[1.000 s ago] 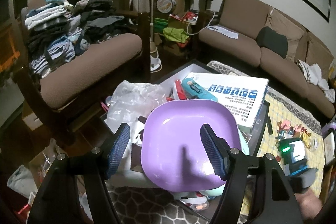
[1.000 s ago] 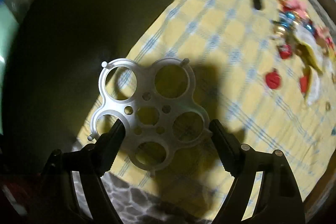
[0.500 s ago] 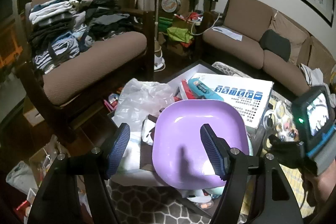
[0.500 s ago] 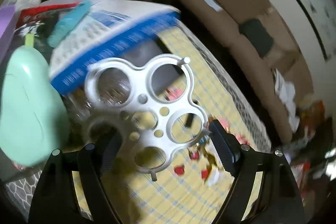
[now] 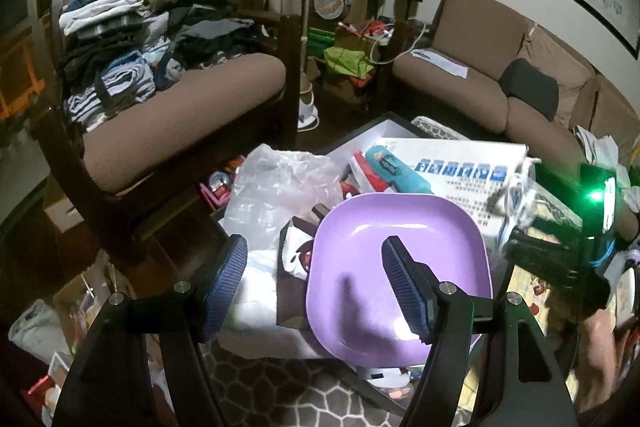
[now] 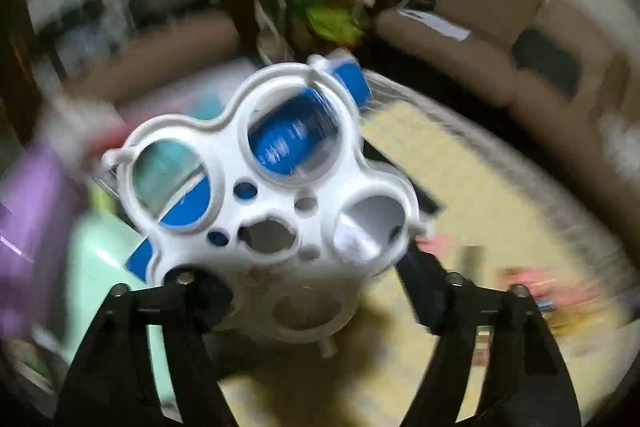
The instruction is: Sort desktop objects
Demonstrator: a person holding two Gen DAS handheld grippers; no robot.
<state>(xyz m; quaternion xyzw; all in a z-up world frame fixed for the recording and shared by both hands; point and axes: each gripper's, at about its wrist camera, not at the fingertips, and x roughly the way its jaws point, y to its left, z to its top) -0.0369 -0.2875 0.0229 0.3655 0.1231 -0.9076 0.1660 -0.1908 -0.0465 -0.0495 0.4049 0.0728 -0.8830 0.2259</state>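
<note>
Fingers: R gripper [image 6: 308, 267] clamps white ring holder [image 6: 272, 183], carried in air, tilted, top toward 11 o'clock; view blurred. L gripper [image 5: 316, 287] gapes wide, holds nothing, over purple plate [image 5: 400, 279]. Box [image 5: 460, 179] lies at 12–1 o'clock from L; R looks nearer to it.
</note>
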